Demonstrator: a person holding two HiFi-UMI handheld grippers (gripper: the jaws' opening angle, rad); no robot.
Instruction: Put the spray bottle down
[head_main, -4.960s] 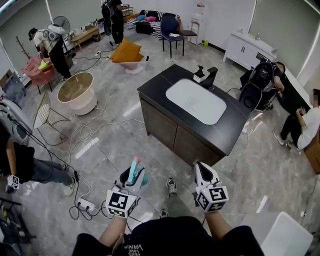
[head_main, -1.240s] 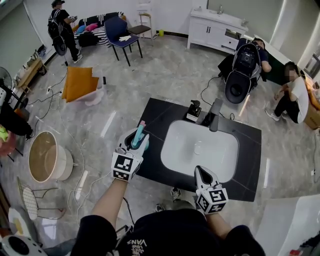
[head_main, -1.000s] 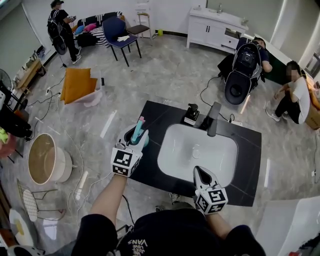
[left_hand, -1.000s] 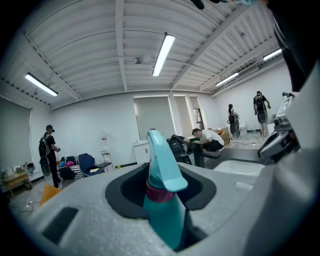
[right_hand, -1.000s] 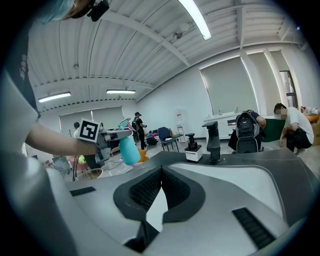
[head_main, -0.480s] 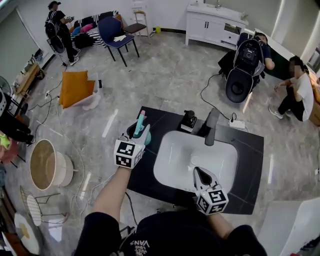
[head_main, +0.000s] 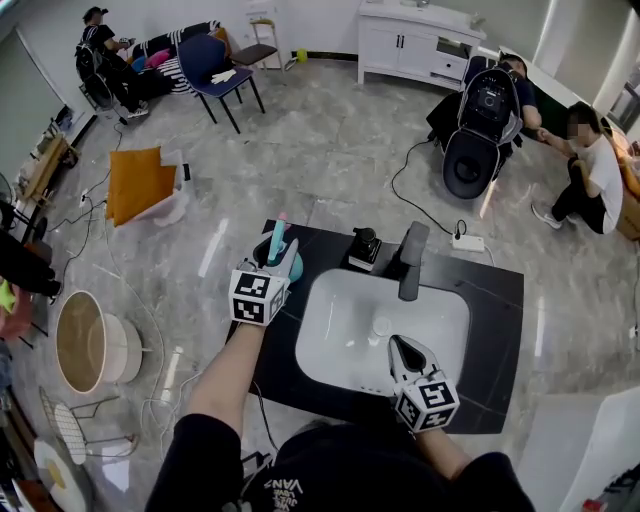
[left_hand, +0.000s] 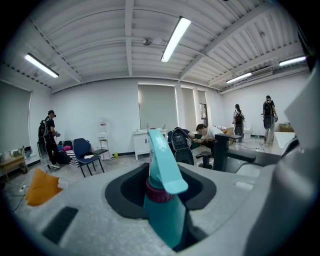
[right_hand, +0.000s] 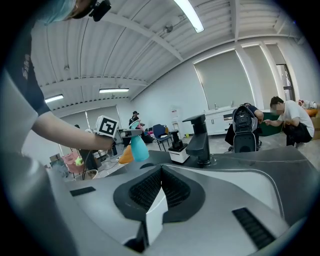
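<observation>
Above the dark worktop's (head_main: 500, 300) left edge, the left gripper (head_main: 274, 262) pinches an upright teal spray bottle (head_main: 278, 238), probably best lowered level until its base rests; the right gripper (head_main: 402, 350) is pressed together, empty.

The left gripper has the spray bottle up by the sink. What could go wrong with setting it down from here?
1. The left gripper holds the spray bottle over what looks like the narrow strip of countertop between its left edge and the sink. Placed off-centre, it might topple to the floor or slide into the basin.
2. The soap dispenser stands just beyond, so overshooting could knock it.
</observation>
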